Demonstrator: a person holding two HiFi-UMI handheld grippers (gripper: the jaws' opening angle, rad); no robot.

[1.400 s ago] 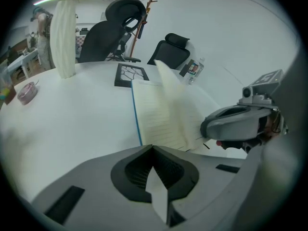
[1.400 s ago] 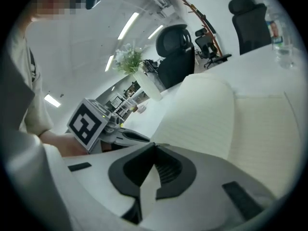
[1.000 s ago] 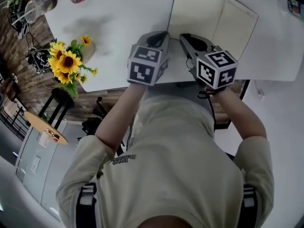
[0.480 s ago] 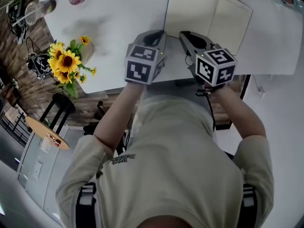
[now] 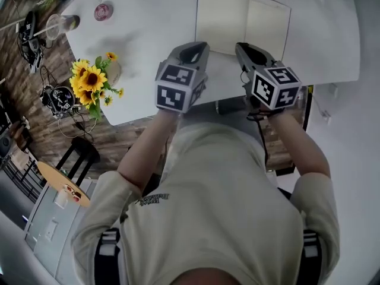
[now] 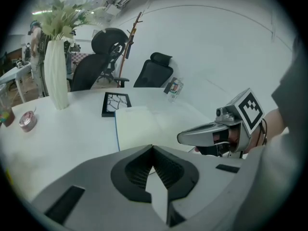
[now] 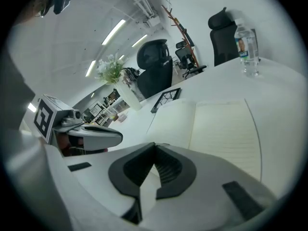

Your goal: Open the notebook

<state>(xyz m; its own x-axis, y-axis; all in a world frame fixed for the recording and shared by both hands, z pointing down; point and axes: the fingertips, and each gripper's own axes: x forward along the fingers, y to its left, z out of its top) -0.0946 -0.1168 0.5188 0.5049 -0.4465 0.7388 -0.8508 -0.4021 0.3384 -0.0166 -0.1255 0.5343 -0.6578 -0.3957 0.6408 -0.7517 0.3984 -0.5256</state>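
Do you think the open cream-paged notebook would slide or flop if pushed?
The open cream-paged notebook lies flat on the smooth white table, so it would probably slide. Its thin pages look floppy and might buckle.

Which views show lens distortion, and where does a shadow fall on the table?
Both gripper views: strong fisheye, with dark rounded corners; in the right gripper view the edges of the notebook bow. Head view: sharp and evenly lit, with only a soft grey shadow on the table near the sunflowers.
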